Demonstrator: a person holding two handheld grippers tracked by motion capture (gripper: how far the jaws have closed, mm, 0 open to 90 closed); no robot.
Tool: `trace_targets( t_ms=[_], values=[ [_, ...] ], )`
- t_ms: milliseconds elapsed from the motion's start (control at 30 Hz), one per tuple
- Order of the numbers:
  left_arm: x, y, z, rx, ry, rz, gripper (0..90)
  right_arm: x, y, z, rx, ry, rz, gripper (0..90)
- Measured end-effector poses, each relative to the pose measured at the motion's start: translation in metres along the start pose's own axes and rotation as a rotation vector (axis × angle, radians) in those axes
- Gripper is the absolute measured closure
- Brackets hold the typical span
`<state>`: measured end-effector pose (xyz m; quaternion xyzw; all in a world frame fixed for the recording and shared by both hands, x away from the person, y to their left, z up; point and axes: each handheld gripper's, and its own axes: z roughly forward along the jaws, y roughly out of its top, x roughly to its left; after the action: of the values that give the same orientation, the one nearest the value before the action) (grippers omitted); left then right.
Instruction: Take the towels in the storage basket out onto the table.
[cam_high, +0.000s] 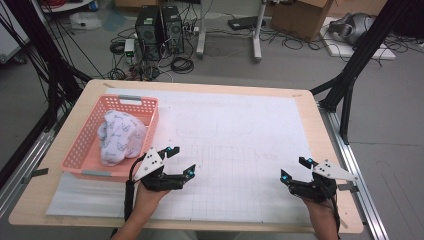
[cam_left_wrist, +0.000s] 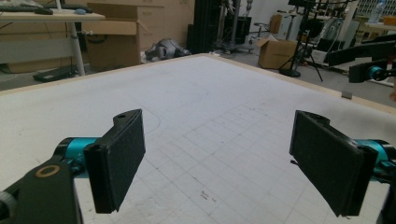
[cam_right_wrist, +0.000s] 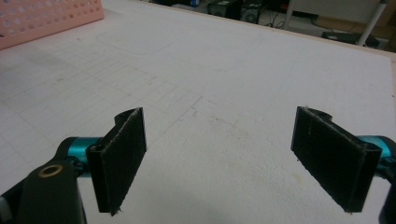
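A pink plastic basket (cam_high: 85, 145) sits on the left of the table and holds a crumpled white cloth (cam_high: 119, 136) with a faint pattern. My left gripper (cam_high: 181, 161) hovers just right of the basket's near corner, jaws wide open and empty. In the left gripper view, the left gripper (cam_left_wrist: 219, 163) has only the white gridded mat between its pads. My right gripper (cam_high: 296, 168) is low at the table's front right, also open and empty. The right gripper (cam_right_wrist: 224, 161) looks across the mat (cam_right_wrist: 224, 79) toward the basket (cam_right_wrist: 46, 18).
A white gridded mat (cam_high: 235, 145) covers most of the wooden table (cam_high: 320, 115). Black frame legs (cam_high: 350, 75) stand at both sides. Computers (cam_high: 160, 30), cables and cardboard boxes (cam_high: 300, 17) lie on the floor beyond the far edge.
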<state>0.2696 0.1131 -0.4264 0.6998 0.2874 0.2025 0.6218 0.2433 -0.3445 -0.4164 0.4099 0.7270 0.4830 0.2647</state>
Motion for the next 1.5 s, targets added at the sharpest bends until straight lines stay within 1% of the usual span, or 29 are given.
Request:
trace_targets(
  t_ms=[167,267,333,367,433,500,600,667,900,933,1067,1133,1200,1333,1400,1433,1500],
  values=[
    [0.000,-0.001,0.001,0.002,0.000,-0.006,18.6,-0.002,-0.002,0.000,0.011,0.003,0.006,16.9],
    [0.000,-0.001,0.002,0.002,-0.003,-0.012,18.5,-0.003,-0.003,0.001,0.016,0.008,0.025,16.9],
    [0.000,-0.001,0.002,0.006,-0.003,-0.009,18.2,-0.005,-0.003,0.001,0.016,0.012,0.030,16.9],
    [0.000,-0.001,0.003,0.014,-0.003,-0.009,18.0,-0.005,-0.003,0.002,0.021,0.015,0.040,16.9],
    [0.000,-0.001,0.003,0.012,-0.002,-0.020,17.7,-0.007,-0.004,0.002,0.024,0.016,0.041,16.9],
    [0.000,-0.001,0.002,0.013,-0.003,-0.018,17.8,-0.007,-0.004,0.002,0.019,0.010,0.027,16.8],
    [-0.002,0.000,0.001,0.010,0.002,-0.011,18.2,-0.008,-0.003,0.000,0.011,0.006,0.030,16.8],
    [-0.002,0.000,0.001,0.011,-0.001,-0.015,18.5,-0.009,-0.003,-0.001,0.010,0.004,0.017,16.8],
    [-0.006,0.000,-0.001,0.021,-0.006,-0.004,19.0,-0.007,-0.001,-0.002,-0.003,-0.002,0.016,16.8],
    [-0.007,0.001,-0.001,0.017,-0.004,-0.009,19.2,-0.007,0.000,-0.001,-0.003,0.000,0.017,16.9],
    [-0.009,0.006,-0.003,0.008,-0.006,-0.007,19.5,-0.005,0.000,-0.001,0.000,0.007,0.017,16.9],
    [-0.009,0.014,-0.007,-0.002,-0.009,-0.005,19.6,-0.005,0.000,-0.001,0.001,0.004,0.011,16.9],
    [-0.010,0.016,-0.007,-0.005,-0.011,-0.012,19.5,-0.004,0.000,-0.001,0.002,0.007,0.016,16.9],
    [-0.008,0.023,-0.010,-0.008,-0.003,-0.015,19.4,-0.004,0.000,0.000,0.002,0.009,0.010,16.9],
    [-0.007,0.028,-0.012,-0.010,-0.007,-0.017,19.4,-0.004,0.000,0.000,0.003,0.011,0.011,16.9],
    [-0.007,0.028,-0.012,-0.010,-0.007,-0.017,19.4,-0.004,0.000,0.000,0.004,0.011,0.011,16.9],
    [-0.005,0.035,-0.013,-0.013,-0.014,-0.023,19.2,-0.004,0.000,0.000,0.005,0.012,0.010,16.9]
  ],
)
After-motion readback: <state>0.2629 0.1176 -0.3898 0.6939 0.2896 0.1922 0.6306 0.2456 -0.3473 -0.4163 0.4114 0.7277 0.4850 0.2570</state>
